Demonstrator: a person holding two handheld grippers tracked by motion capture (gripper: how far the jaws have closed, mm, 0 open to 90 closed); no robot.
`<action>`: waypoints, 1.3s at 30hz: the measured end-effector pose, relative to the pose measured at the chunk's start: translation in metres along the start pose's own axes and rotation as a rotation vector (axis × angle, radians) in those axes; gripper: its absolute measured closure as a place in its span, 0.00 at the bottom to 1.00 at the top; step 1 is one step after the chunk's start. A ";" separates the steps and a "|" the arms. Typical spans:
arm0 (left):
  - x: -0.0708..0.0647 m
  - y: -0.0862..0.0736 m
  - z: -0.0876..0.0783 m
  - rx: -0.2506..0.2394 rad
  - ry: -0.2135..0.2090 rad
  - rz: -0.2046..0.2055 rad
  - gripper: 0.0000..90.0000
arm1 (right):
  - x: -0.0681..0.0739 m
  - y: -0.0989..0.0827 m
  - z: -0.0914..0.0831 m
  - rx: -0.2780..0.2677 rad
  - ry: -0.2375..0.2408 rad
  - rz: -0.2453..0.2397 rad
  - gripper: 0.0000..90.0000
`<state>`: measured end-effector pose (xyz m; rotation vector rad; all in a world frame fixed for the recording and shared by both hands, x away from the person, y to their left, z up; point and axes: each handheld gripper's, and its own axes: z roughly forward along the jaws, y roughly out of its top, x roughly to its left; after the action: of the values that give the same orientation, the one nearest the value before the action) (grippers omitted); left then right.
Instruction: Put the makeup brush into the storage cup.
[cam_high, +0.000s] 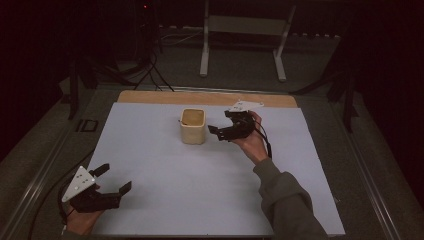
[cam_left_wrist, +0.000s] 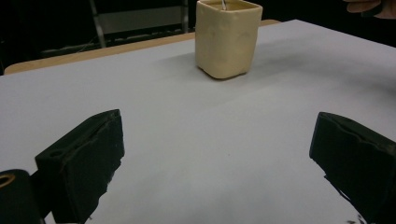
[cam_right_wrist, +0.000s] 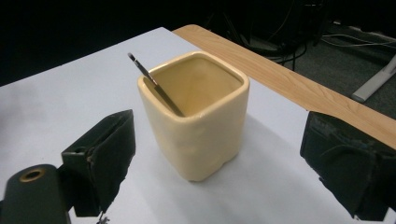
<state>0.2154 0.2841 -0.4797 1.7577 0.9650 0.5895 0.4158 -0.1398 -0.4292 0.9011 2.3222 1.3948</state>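
A cream square cup (cam_high: 192, 126) stands upright on the white table sheet (cam_high: 200, 190), toward the back centre. A thin dark stick (cam_right_wrist: 152, 81) leans inside the cup (cam_right_wrist: 201, 121), poking out over one corner. My right gripper (cam_high: 219, 122) is just right of the cup, open, its jaws pointing at the cup and apart from it. In the right gripper view the gripper (cam_right_wrist: 219, 137) has one jaw on either side of the cup, not touching. My left gripper (cam_high: 114, 178) rests open near the front left corner, nothing between its fingers (cam_left_wrist: 88, 158); the cup (cam_left_wrist: 228, 37) stands far ahead.
A strip of bare wooden tabletop (cam_high: 205, 97) runs along the far edge of the sheet. Beyond the table a white frame stand (cam_high: 245, 25) and dark cables (cam_high: 150, 75) lie on the floor. A metal rail (cam_high: 45, 170) borders the table's left side.
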 end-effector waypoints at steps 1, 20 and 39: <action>0.000 0.000 0.000 0.000 0.001 0.001 0.04 | 0.000 -0.002 -0.002 0.002 0.000 -0.002 0.11; 0.000 0.000 0.001 -0.001 0.001 -0.001 0.04 | -0.005 -0.023 -0.032 -0.016 -0.012 -0.001 0.11; -0.001 0.000 0.001 -0.002 0.008 -0.003 0.04 | -0.013 -0.051 -0.070 -0.033 -0.037 0.011 0.11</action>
<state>0.2155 0.2834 -0.4801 1.7532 0.9718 0.5955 0.3701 -0.2141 -0.4398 0.9230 2.2635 1.4046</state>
